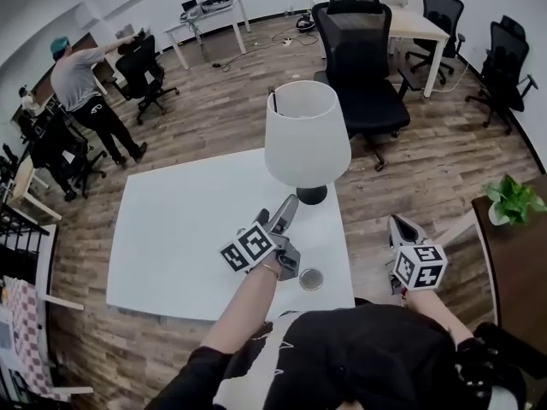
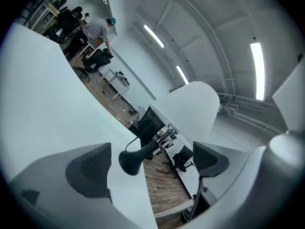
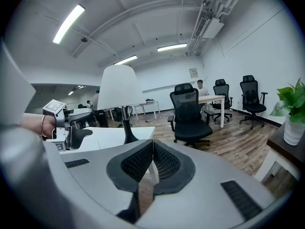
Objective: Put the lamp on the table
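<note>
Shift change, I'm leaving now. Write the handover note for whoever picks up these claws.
Left claw: open, empty, aimed at the lamp's base, which is not gripped.
Right claw: shut, empty, off the table's right edge.
Lamp: upright on the white table, near its far right corner.
Done: the lamp stands on the table.
Left: probably only drawing both claws clear.

White lampshade (image 1: 306, 135), black base (image 1: 311, 196)
</note>
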{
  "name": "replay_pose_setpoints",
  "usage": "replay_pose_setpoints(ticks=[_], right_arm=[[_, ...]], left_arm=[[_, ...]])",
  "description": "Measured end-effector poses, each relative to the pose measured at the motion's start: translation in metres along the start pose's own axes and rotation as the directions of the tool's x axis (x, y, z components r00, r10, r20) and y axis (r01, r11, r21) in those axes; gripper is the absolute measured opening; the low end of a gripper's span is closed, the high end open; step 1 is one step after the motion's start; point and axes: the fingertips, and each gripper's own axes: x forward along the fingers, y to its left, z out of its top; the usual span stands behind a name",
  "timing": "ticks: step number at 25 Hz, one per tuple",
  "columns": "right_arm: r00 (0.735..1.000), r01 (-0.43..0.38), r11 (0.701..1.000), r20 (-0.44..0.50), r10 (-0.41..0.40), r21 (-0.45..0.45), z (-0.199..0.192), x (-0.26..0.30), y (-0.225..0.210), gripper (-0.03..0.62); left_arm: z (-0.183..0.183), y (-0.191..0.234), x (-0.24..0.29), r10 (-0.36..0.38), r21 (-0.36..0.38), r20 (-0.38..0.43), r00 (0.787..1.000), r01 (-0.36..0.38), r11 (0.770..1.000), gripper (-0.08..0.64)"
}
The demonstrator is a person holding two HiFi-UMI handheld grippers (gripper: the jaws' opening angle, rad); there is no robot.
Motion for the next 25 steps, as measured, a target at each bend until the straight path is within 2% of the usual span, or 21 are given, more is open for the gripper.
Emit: replay_pose_setpoints(ticks=[3,7,11,15,19,23,25], right_arm=[[1.0,-0.014,1.0,-0.006,0.014,-0.012,-0.003,-0.004,0.014,0.018],[1.0,-0.028,1.0,0.001,0.028,0.004,-0.007,-0.013,0.036,0.018],[0.999,-0.05,0.999,0.004,0.05,0.013,-0.015,-0.023,0.06,0.018],[0.997,-0.074,0.997,-0.003,0.074,0.01,-0.027,-0.029,0.083,0.018],[0.995,-0.096,0.995,-0.015,0.096,0.0,-0.032,-0.033,0.102,0.018],[0.993,-0.115,0.993,-0.019,0.115,-0.004,-0.038,-0.043,0.106,0.018],[0.993,-0.12,0.993,-0.021,0.12,-0.006,-0.039,-0.05,0.103,0.018]], left_arm=[[-0.001,0.005,-0.019,-0.006,-0.003,-0.011,1.0,0.006,1.0,0.525],[-0.01,0.0,-0.049,-0.1,-0.03,-0.032,0.995,0.099,0.995,0.523],[-0.018,-0.004,-0.084,-0.162,-0.004,-0.042,0.986,0.162,0.987,0.522],[-0.016,0.005,-0.119,-0.162,0.014,-0.016,0.987,0.163,0.987,0.522],[-0.021,0.017,-0.144,-0.165,-0.003,-0.008,0.986,0.165,0.986,0.52],[-0.04,0.006,-0.163,-0.255,-0.021,-0.017,0.967,0.254,0.967,0.517],[-0.045,0.0,-0.176,-0.283,-0.015,-0.006,0.959,0.283,0.959,0.493]])
